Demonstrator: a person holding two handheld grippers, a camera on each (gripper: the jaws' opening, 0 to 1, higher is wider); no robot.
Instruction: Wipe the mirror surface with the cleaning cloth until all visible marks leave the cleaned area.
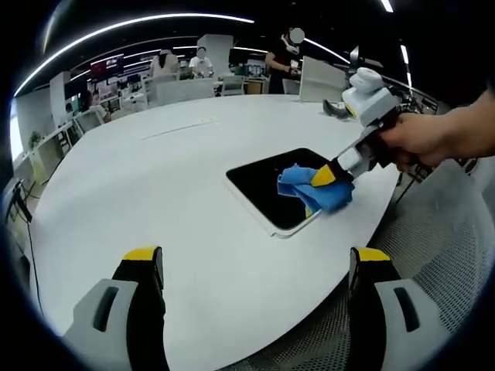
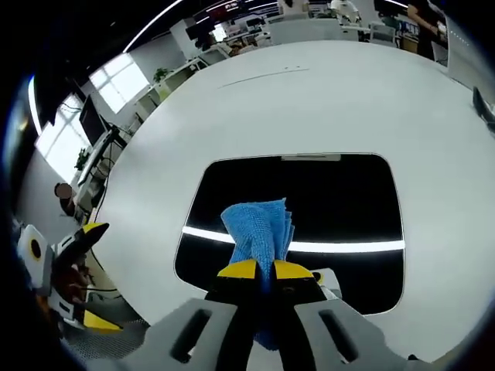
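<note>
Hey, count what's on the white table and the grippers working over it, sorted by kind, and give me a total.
Mirrors: 1, the mirror
Cleaning cloths: 1, the blue cloth
Grippers: 2, the left gripper and the right gripper
Total: 4

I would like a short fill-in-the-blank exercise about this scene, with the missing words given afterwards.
1. The right tongs are shut on a cloth whose colour is ____.
2. The cloth is pressed on the dark ____, which lies flat near the edge of the white table.
3. The left tongs hang above the table with their jaws ____ and nothing between them.
4. In the left gripper view, a person's ____ grips the handle of the right tongs.

Missing words: blue; mirror; open; hand
</note>
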